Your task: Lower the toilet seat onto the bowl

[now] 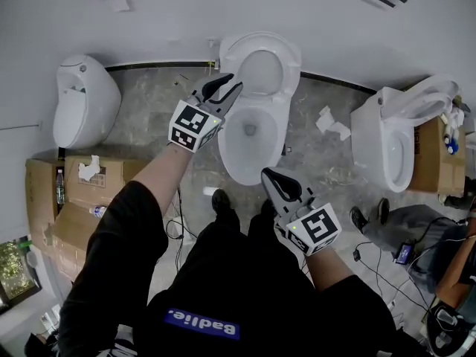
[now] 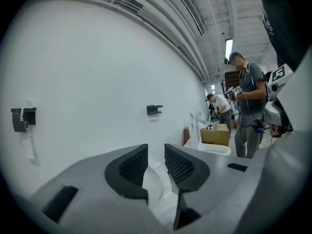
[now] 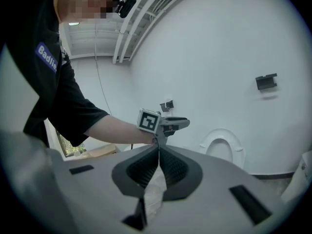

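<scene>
The middle white toilet has its seat (image 1: 260, 71) raised against the wall above the open bowl (image 1: 249, 136). My left gripper (image 1: 233, 82) is open at the raised seat's left edge. In the left gripper view the white seat (image 2: 155, 185) shows through the gap between the jaws, and the left gripper (image 2: 156, 156) has no pad pressing on it. My right gripper (image 1: 269, 176) is shut on nothing, low at the bowl's front right rim. The right gripper view has the right gripper (image 3: 159, 156) near, the left gripper (image 3: 171, 123) beyond it, and the raised seat (image 3: 222, 147).
Another toilet (image 1: 85, 99) stands to the left and one with a raised seat (image 1: 401, 136) to the right. Cardboard boxes (image 1: 74, 192) sit at the left, cables and paper scraps on the floor. Other people (image 2: 248, 111) stand at the far right.
</scene>
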`<action>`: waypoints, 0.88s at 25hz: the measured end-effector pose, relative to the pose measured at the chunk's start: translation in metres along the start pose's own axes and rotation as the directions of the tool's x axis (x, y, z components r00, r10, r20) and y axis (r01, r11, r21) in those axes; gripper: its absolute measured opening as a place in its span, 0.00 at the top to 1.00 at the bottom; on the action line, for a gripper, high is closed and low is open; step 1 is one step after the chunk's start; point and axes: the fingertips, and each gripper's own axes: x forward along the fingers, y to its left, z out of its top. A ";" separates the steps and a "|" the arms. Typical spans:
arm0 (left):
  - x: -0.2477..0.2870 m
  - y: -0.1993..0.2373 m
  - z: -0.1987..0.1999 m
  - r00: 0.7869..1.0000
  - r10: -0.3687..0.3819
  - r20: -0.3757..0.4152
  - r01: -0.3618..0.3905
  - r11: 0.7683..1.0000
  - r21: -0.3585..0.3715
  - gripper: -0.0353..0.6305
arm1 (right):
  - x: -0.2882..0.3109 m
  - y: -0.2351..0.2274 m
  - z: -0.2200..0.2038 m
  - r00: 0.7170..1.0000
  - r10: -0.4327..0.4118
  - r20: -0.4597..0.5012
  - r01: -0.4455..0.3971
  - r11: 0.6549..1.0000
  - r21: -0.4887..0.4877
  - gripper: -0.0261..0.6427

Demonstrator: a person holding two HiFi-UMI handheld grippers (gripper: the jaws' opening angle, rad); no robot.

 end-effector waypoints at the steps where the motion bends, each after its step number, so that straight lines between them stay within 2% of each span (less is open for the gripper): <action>1: 0.008 0.006 -0.004 1.000 0.007 -0.013 -0.007 1.000 0.010 0.79 | 0.001 -0.004 -0.003 1.000 0.003 -0.001 -0.003 1.000 0.008 0.92; 7: 0.051 0.047 -0.034 0.995 0.046 -0.089 -0.047 0.999 -0.004 0.79 | 0.017 -0.026 -0.015 1.000 0.014 -0.001 -0.014 0.999 0.032 0.92; 15: 0.096 0.082 -0.071 0.984 0.049 -0.174 -0.043 0.998 0.036 0.79 | 0.057 -0.060 0.001 1.000 0.013 0.028 -0.014 1.000 0.028 0.92; 22: 0.130 0.099 -0.091 0.978 0.007 -0.210 0.013 0.995 0.096 0.78 | 0.090 -0.078 0.008 0.999 0.022 0.031 -0.022 0.999 0.024 0.92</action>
